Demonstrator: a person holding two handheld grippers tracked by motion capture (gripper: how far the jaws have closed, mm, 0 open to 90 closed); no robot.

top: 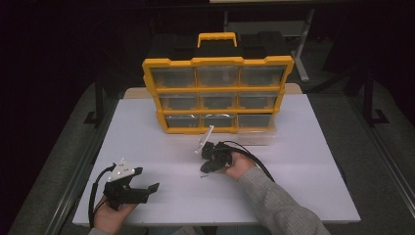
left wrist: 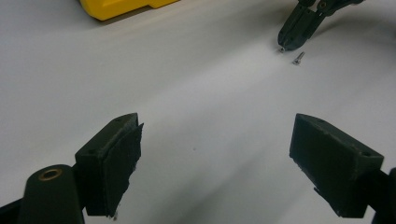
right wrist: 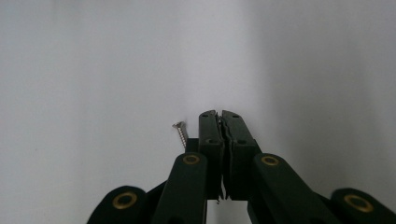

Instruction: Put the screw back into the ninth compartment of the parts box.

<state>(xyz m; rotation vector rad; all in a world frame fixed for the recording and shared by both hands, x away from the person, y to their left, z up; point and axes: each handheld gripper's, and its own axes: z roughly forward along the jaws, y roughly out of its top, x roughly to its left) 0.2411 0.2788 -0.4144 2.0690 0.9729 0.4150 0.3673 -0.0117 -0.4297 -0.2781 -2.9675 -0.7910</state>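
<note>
Right tongs (top: 204, 169) pressed together, tips down at bench (top: 303, 161) middle, nothing visibly gripped; loose screw (right wrist: 180, 133) lies just beside them, likely pickup target. Left tongs (top: 147, 188) spread wide, empty, parked near front-left corner. Yellow organizer (top: 218, 95) upright at far edge.

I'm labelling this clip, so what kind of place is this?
Probably a workshop or lab bench: a white table, a yellow parts organiser with clear drawers, and a small screw lying loose on the table.

A yellow nine-drawer parts organizer (top: 218, 94) stands at the desk's (top: 147, 142) far edge. A small screw (left wrist: 298, 58) lies mid-desk.
</note>
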